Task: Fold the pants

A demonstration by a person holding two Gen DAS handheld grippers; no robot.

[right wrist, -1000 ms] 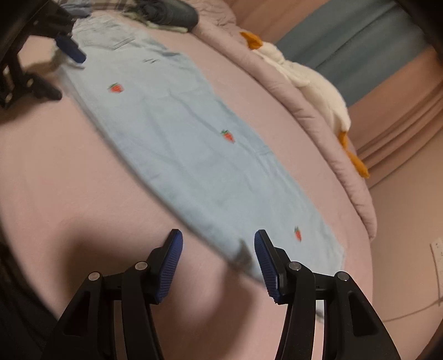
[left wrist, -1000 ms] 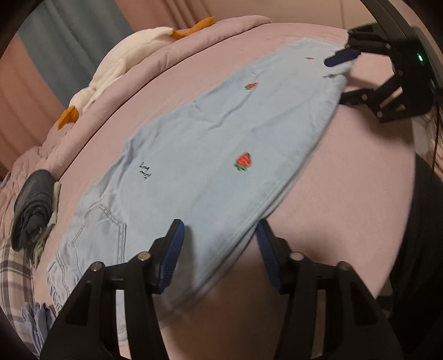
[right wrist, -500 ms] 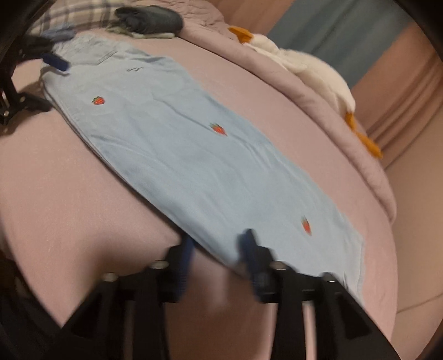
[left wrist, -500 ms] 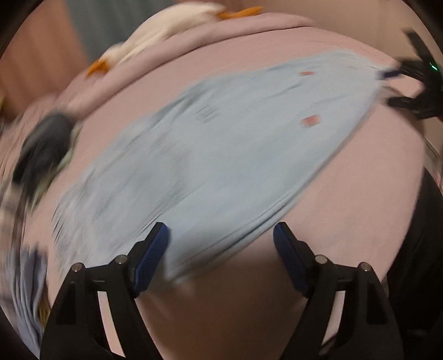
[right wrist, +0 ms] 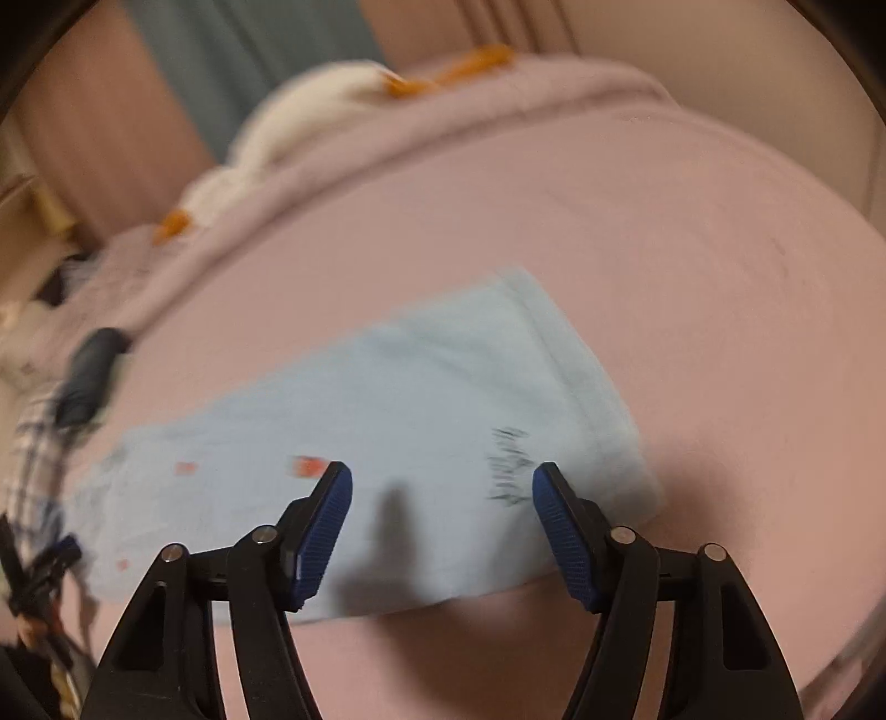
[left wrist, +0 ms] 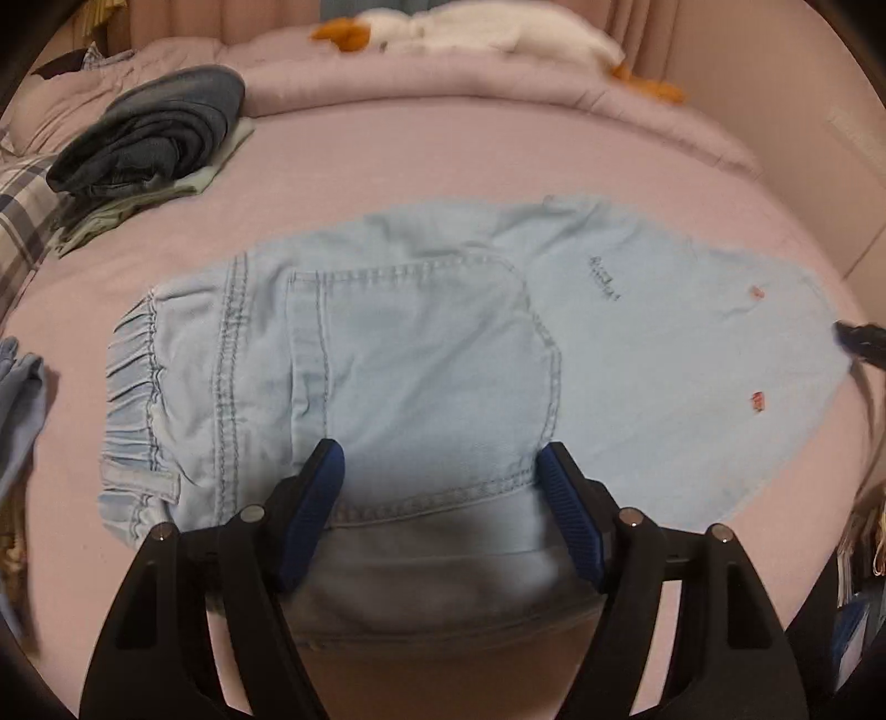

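Observation:
Light blue denim pants [left wrist: 421,354] with small red strawberry prints lie flat on the pink bed, elastic waistband to the left, back pocket up. My left gripper [left wrist: 440,471] is open and empty, its fingers spread over the pocket's near edge. In the right wrist view the pants [right wrist: 398,432] show the leg-cuff end, blurred. My right gripper [right wrist: 443,493] is open and empty, hovering over that leg end. The right gripper's tip [left wrist: 861,340] shows at the left view's right edge.
A pile of folded dark and pale clothes [left wrist: 149,138] sits at the far left of the bed [left wrist: 443,160]. A white plush goose [left wrist: 487,33] lies along the rolled pink duvet at the back. A blue cloth [left wrist: 19,399] lies at the left edge.
My left gripper swung left along the pants to the waistband and pocket end. My right gripper moved over the leg-cuff end and opened wide from a narrower gap.

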